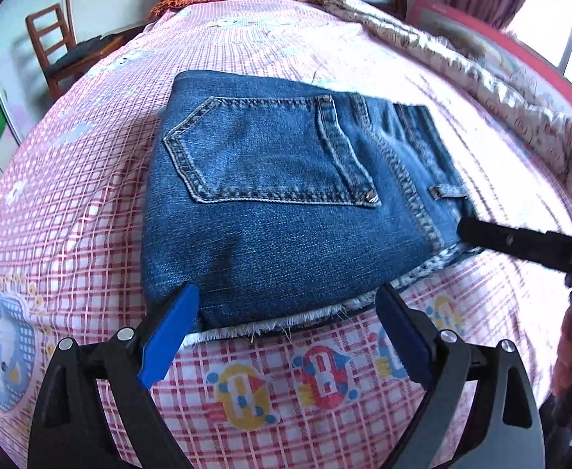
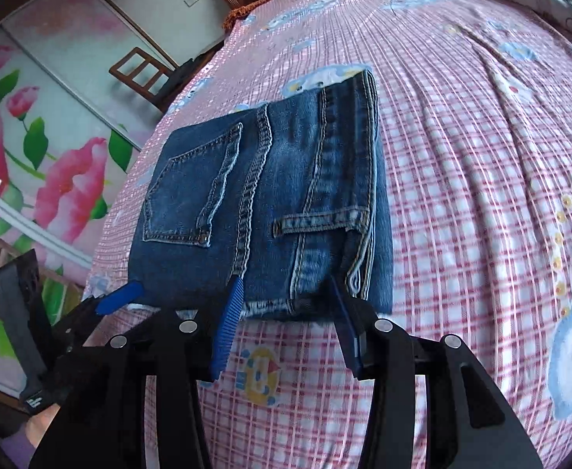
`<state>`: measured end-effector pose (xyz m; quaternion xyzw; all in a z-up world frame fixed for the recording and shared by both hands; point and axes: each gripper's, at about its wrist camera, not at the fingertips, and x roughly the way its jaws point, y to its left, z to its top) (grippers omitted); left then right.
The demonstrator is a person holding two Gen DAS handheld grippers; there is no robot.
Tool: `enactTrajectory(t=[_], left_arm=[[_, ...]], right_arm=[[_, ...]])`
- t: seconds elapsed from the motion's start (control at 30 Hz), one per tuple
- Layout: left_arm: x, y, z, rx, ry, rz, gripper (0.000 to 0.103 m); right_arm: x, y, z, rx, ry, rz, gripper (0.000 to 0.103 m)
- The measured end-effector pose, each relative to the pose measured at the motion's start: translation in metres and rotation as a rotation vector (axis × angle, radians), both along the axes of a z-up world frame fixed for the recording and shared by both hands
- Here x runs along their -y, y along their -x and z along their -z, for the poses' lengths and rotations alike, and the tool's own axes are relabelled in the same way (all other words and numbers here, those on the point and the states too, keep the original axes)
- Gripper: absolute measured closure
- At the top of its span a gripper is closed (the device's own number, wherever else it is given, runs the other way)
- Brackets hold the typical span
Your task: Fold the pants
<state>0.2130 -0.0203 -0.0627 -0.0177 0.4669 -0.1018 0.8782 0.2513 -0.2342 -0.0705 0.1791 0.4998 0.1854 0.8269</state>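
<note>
- Jeans (image 1: 286,203) lie on the pink checked bedsheet (image 1: 90,203), already folded down to a compact, squarish packet, back pocket (image 1: 262,156) facing up.
- Frayed hem edge (image 1: 286,322) of the packet faces the person; the waistband end with the belt loop (image 2: 313,222) sits on the packet's right side.
- Left gripper (image 1: 286,305): blue fingers (image 1: 172,328) spread wide, straddling the near edge of the denim. Nothing between them; tips look to be at or just over the hem, contact not certain.
- Right gripper (image 2: 286,297): also spread wide and empty, its ribbed pad (image 2: 229,312) right at the near hem, toward the waistband side.
- In the left view, the right gripper's dark body comes in from the right and reaches the packet's right edge near the belt loop.
- Key relation: the packet lies straight ahead of both claws, just beyond the tips. Left hand is nearer the pocket half, right hand nearer the waistband half.
- Long axis hard to call; the packet is close to square, perhaps slightly longer left to right.
- Judgement: folding looks nearly or fully done. Any further move would be a tidy-up or a last fold away from the person, each claw needing to close on its own near corner.
- Wooden chair (image 1: 49,51) and flowered wardrobe door (image 2: 51,136) stand off to the left, well apart.
</note>
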Motion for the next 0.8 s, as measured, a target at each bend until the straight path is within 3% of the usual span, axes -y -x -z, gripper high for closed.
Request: enactTrajectory(t=[0.03,0.07,0.1,0.23,0.4,0.53,0.6,0.8], left_arm=[[-0.004,0.005,-0.002,-0.004,0.016,0.004,0.011],[-0.007,0.011,-0.005,-0.005,0.028,0.004,0.011],[-0.010,0.018,-0.006,-0.007,0.034,-0.001,0.008],[-0.026,0.054,-0.005,-0.013,-0.025,-0.038,0.003],[-0.046,0.086,-0.007,0.035,-0.037,-0.106,0.002],[-0.047,0.110,-0.015,0.188,-0.058,-0.179,0.002],[-0.042,0.115,-0.019,0.245,-0.060,-0.182,0.002],[-0.028,0.126,-0.037,0.413,-0.085,-0.147,0.002]], right_arm=[[0.002,0.004,-0.002,-0.032,-0.009,0.009,0.048],[0.004,0.010,-0.004,-0.050,-0.013,0.020,0.023],[0.005,0.020,-0.008,-0.056,0.019,0.046,0.015],[0.009,0.055,-0.016,-0.038,0.027,0.018,0.015],[0.003,0.094,-0.021,0.001,0.165,0.026,0.015],[-0.011,0.122,-0.033,0.142,0.284,0.052,0.015],[-0.023,0.135,-0.039,0.224,0.349,0.053,0.015],[-0.039,0.149,-0.055,0.401,0.423,0.069,0.015]])
